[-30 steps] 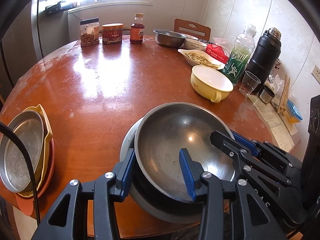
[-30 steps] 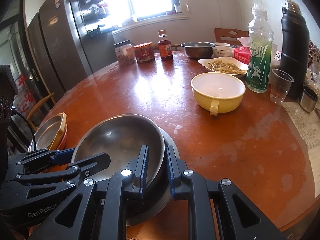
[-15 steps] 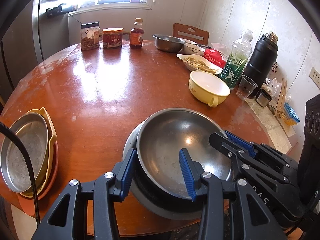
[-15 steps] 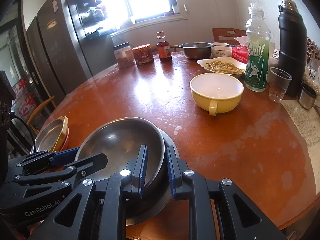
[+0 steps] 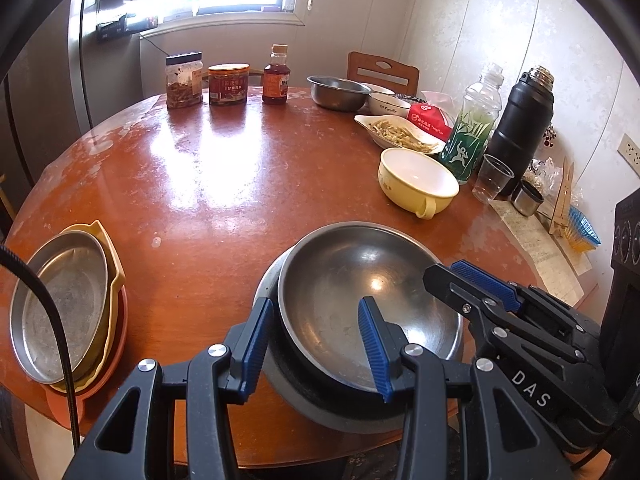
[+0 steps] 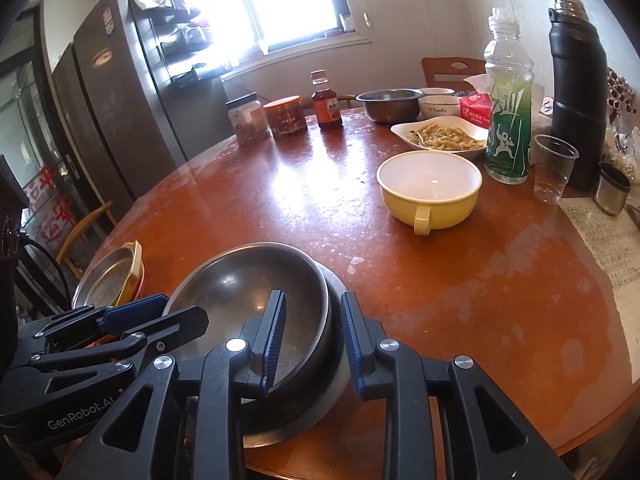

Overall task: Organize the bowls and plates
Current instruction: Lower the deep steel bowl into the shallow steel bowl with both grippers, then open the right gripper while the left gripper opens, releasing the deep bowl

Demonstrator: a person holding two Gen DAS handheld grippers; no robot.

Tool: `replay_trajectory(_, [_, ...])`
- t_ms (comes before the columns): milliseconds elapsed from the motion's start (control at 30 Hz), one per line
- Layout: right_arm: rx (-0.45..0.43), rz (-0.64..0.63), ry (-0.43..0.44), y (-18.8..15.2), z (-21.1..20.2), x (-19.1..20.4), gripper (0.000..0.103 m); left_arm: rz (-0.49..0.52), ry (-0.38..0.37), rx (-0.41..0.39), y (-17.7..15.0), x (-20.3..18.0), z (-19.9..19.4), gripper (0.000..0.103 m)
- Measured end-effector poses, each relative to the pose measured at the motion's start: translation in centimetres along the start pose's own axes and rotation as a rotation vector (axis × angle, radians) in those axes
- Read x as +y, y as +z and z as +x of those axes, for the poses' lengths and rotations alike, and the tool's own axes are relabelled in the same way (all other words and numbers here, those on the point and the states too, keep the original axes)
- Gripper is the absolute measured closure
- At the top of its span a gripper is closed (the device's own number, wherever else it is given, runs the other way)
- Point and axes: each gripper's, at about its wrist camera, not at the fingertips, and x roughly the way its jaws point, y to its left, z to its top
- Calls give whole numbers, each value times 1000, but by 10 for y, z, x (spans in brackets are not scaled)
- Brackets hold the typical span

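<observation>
A steel bowl (image 5: 360, 292) (image 6: 248, 292) sits nested on a dark bowl and a steel plate (image 5: 264, 292) at the table's near edge. My left gripper (image 5: 316, 344) is open, its fingers straddling the bowl's near-left rim. My right gripper (image 6: 310, 344) is open, astride the bowl's right rim; it also shows in the left wrist view (image 5: 472, 284). A stack of a steel plate, yellow dish and orange plate (image 5: 64, 304) (image 6: 112, 276) lies at the left edge. A yellow bowl with a handle (image 5: 416, 182) (image 6: 430, 188) stands to the right.
At the back stand two jars (image 5: 204, 80), a sauce bottle (image 5: 276, 76), a steel bowl (image 5: 338, 92), a white bowl (image 5: 386, 104) and a dish of food (image 5: 400, 134). A green bottle (image 6: 508, 112), black flask (image 6: 576, 88), plastic cup (image 6: 554, 168) and paper sheet (image 6: 604, 232) are right.
The right gripper's jaws have opened from nearly shut around the bowl's rim. Both grippers have drawn back slightly from the bowl stack, which stays in place.
</observation>
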Motion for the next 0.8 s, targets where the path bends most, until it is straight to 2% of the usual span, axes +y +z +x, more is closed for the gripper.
replay_trajectory(400, [-19, 32, 16, 3, -10, -10, 62, 5, 15, -13, 3, -7, -6, 58])
replay_trajectory(500, [-24, 44, 26, 5, -12, -14, 56, 7, 19, -14, 5, -10, -5, 54])
replay_trajectory(800, [-42, 65, 23, 10, -13, -30, 51, 32, 32, -7, 14, -27, 3, 47])
